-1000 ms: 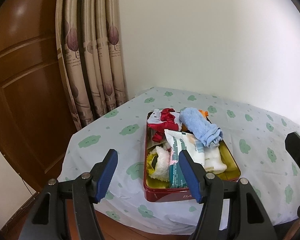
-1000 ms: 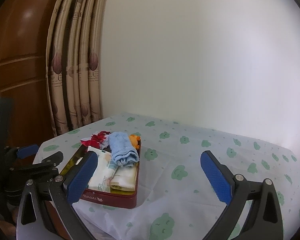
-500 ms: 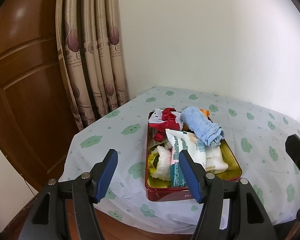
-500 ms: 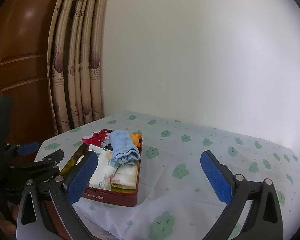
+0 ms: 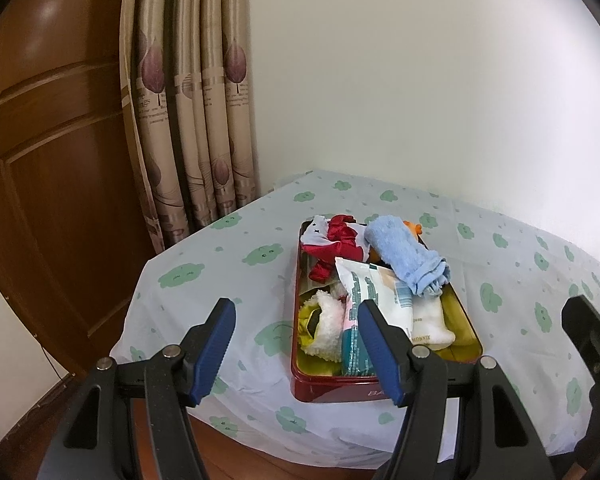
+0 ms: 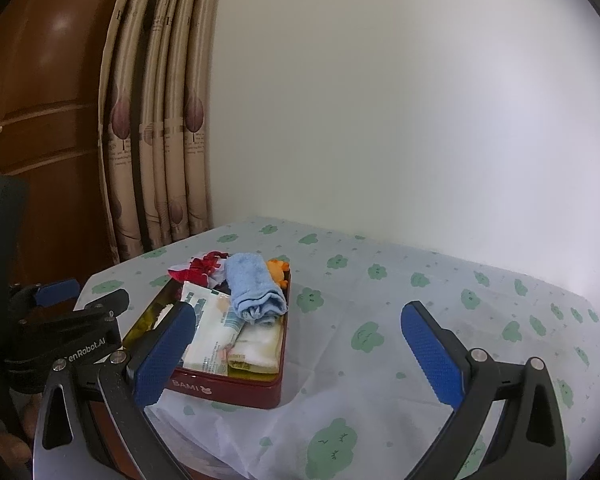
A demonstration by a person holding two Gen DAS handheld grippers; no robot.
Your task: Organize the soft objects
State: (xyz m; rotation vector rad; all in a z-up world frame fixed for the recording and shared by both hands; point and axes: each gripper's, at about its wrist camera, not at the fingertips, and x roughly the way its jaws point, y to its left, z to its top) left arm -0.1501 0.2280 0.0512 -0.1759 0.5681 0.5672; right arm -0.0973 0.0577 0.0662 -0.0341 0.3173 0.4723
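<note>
Above the desk's near edge, both tools hang spread and empty.

The left tool [image 5: 296, 346] and right tool [image 6: 296, 354] grip nothing, well short of the red rectangular metal tin [image 6: 236, 388] on the cloud-printed white cloth-covered desk [image 6: 440, 320]. Inside lie a rolled light-blue towel [image 5: 406, 254], a crumpled red satin cloth [image 5: 336, 240], a white plastic tissue packet [image 5: 374, 292] and a fluffy white plush [image 5: 328, 328] (its exact kind is unclear). The towel sits on top of the packet, so a careless pinch could drag several pieces out together or slide the tin on the loose cloth.

Bare tablecloth [image 6: 440, 320] lies open right of the heaped red tin [image 6: 244, 390]; curtain [image 5: 188, 120] flanks the left.
</note>
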